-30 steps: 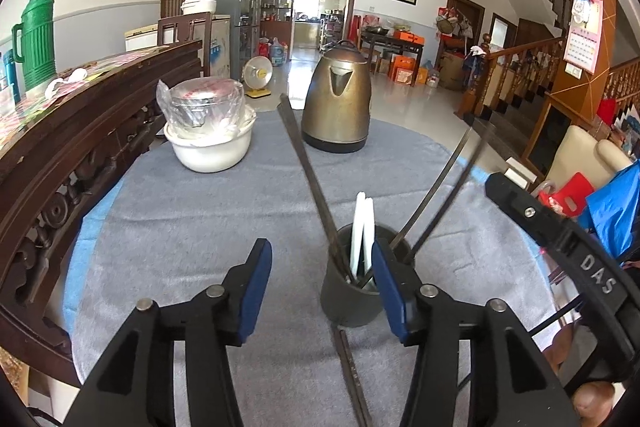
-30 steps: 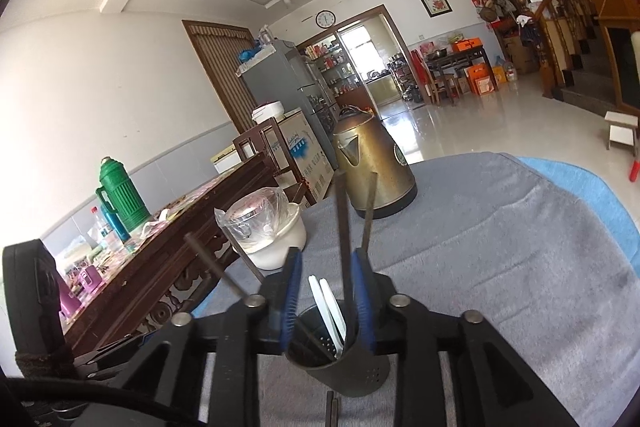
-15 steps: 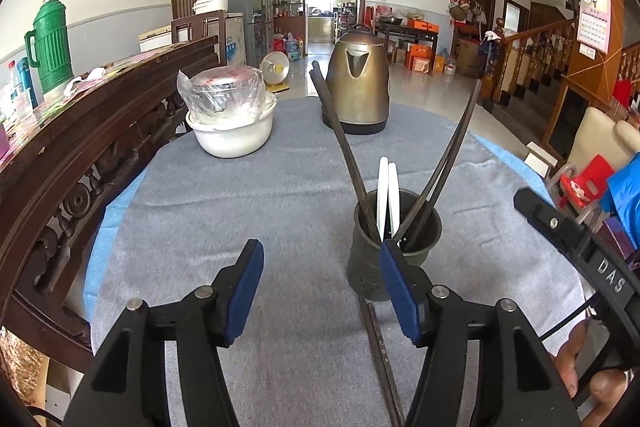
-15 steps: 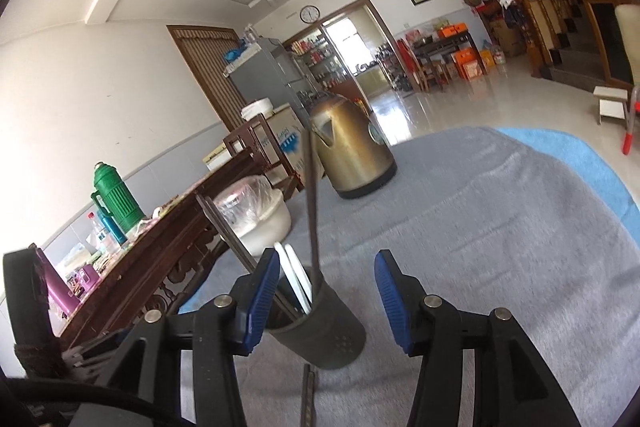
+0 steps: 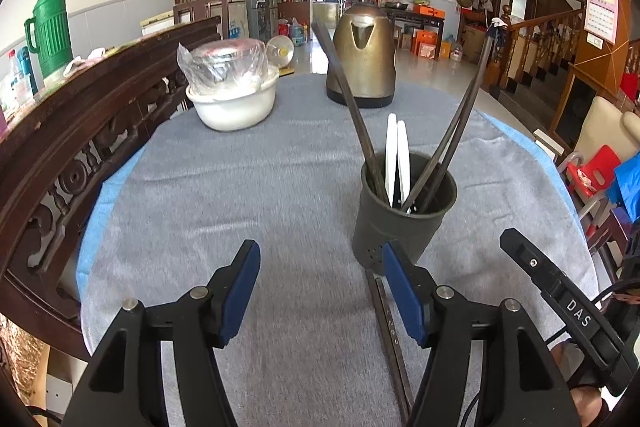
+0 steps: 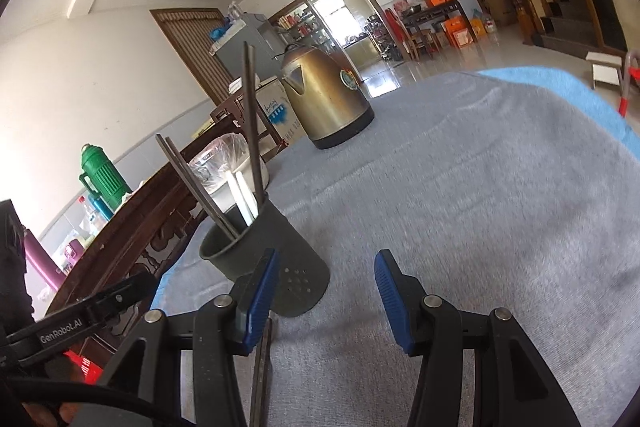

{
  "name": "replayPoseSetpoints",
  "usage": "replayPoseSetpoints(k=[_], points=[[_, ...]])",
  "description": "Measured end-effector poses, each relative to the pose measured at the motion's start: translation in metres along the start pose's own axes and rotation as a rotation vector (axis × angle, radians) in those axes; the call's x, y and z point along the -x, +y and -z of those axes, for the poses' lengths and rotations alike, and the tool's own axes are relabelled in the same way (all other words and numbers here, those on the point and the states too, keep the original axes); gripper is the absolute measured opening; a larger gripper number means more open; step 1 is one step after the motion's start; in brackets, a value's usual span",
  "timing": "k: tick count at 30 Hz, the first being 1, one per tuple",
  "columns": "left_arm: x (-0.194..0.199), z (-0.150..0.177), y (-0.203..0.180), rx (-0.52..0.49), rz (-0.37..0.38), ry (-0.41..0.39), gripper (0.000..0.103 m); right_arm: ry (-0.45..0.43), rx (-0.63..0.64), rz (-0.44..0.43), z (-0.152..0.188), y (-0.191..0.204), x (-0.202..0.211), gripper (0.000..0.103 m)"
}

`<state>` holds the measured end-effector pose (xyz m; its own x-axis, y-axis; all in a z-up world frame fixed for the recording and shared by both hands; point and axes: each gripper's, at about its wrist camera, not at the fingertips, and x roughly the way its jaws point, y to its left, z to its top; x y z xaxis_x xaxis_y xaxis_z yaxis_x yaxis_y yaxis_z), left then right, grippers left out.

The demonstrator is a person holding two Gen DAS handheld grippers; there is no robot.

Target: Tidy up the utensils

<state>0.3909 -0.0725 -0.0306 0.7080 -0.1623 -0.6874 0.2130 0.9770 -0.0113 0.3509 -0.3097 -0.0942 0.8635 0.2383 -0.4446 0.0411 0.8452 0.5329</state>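
The utensil holder (image 5: 404,211) stands upright on the grey cloth (image 5: 256,187) of the round table, in front of the brass kettle (image 5: 362,57) and to the right of the white bowl (image 5: 232,103) with its plastic-wrapped dish. Most of the sorting looks done — several dark chopsticks (image 5: 460,131) lean out of the holder to either side, and a white pair (image 5: 396,159) stands between them. What appears to be left is one dark pair of chopsticks (image 5: 390,339) lying flat on the cloth just in front of the holder, its near end running under the grippers.

The left gripper (image 5: 320,291) hangs low over the cloth with its jaws wide apart and nothing between them; its right pad sits just before the holder's base, beside the loose pair. The right gripper (image 6: 324,291) also holds nothing, jaws parted. Its jaws have just been opening, and the holder now stands clear of them, off by the left pad. In its view the loose pair (image 6: 262,367) lies under the left finger.

My judgement: the task is nearly finished, with this last pair to lift and drop in.
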Motion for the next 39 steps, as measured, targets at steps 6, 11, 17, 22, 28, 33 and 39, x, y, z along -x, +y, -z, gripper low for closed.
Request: replayPoseSetpoints(k=[6,11,17,22,28,33,39], points=[[-0.019,0.017,0.008,0.032,0.035,0.061,0.065,0.014,-0.015,0.001,0.012,-0.012,-0.007,0.054],[-0.037,0.033,0.013,0.065,0.054,0.127,0.065,0.024,-0.023,-0.023,0.012,-0.013,-0.009,0.054],[-0.046,0.051,0.012,0.061,0.035,0.155,0.065,0.064,-0.034,-0.032,0.012,-0.016,-0.016,0.054],[-0.047,0.065,0.009,0.054,0.024,0.179,0.065,0.088,-0.043,-0.029,0.012,-0.017,-0.021,0.054],[-0.042,0.072,-0.002,0.018,0.002,0.193,0.065,0.100,-0.043,-0.036,0.013,-0.017,-0.023,0.054],[-0.036,0.071,-0.010,-0.027,-0.041,0.181,0.065,0.106,-0.043,-0.038,0.013,-0.017,-0.025,0.054],[-0.029,0.082,-0.003,-0.023,-0.066,0.220,0.065,0.109,-0.039,-0.044,0.013,-0.017,-0.025,0.054]])
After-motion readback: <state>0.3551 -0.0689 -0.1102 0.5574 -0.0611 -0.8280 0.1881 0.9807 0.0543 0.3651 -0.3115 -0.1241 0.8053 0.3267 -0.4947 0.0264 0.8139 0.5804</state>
